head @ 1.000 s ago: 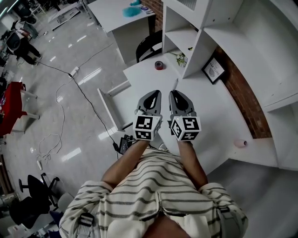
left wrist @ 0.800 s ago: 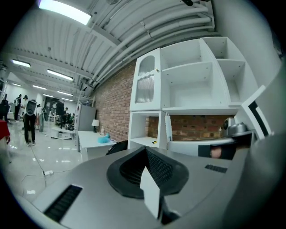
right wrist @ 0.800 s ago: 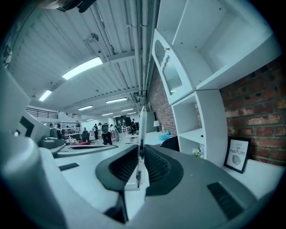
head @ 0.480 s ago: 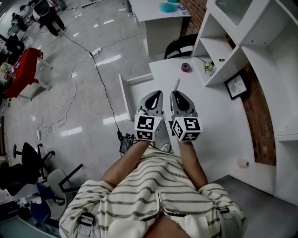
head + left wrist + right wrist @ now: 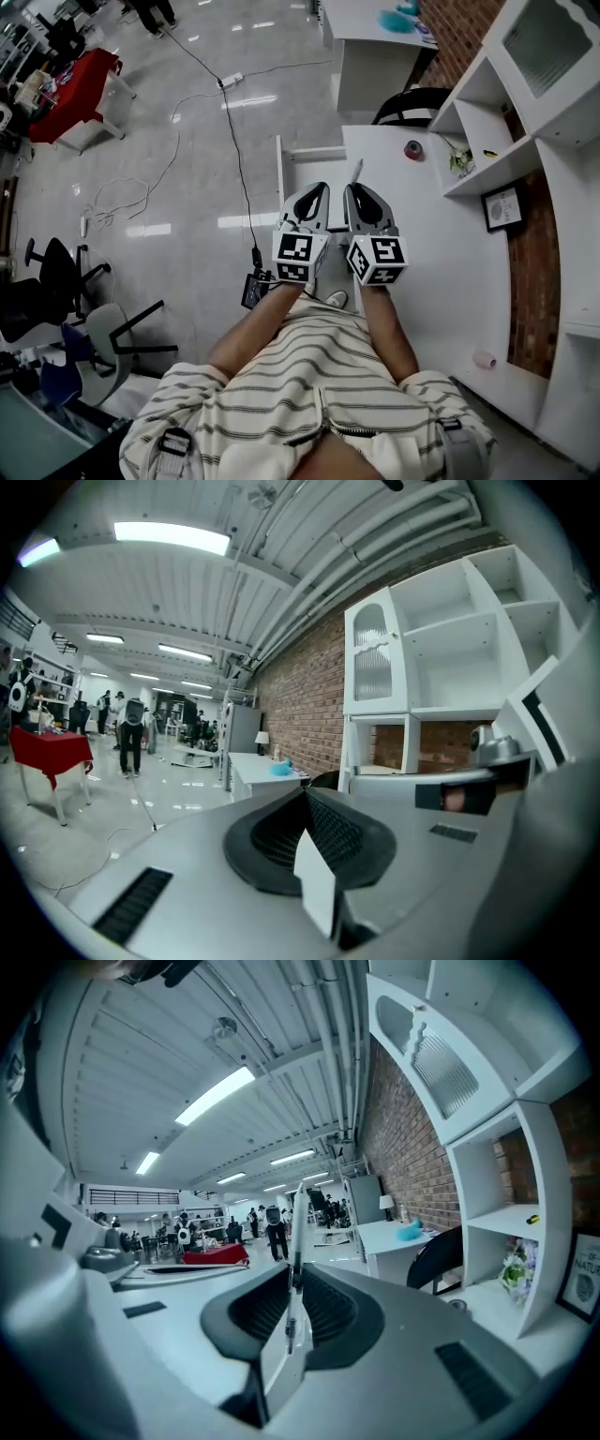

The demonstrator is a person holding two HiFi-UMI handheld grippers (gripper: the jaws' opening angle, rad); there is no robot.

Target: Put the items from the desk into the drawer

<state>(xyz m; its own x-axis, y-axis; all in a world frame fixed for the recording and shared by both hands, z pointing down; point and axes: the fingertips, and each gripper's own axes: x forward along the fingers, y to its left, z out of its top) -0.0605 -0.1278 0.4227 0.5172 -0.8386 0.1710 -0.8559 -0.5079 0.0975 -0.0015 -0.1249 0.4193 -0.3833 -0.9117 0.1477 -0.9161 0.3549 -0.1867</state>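
**Pen clamped in the right gripper above the desk's left edge**

The pen [image 5: 357,172], slim and pale, stands out forward from the tips of the right gripper [image 5: 354,187]. In the right gripper view the two jaws are pressed together on the pen [image 5: 296,1241], which runs up between them and past their tips. It hangs above the desk [image 5: 412,244], close to its left edge and nearer the far left corner than the near one.

The left gripper [image 5: 322,187] is just beside the right one, level with it and pointing the same way. Its jaws are closed flat against each other with nothing between them, as the left gripper view [image 5: 305,797] shows. It sits out past the desk's left edge, over a white frame [image 5: 309,153] that juts from that edge; whether this is the drawer cannot be told.

A dark red tape roll [image 5: 413,149] lies near the far edge. A framed picture [image 5: 502,208] leans at the right edge, below a shelf unit [image 5: 525,141] holding a small plant [image 5: 459,161]. A pink roll [image 5: 484,360] lies by the near right corner.
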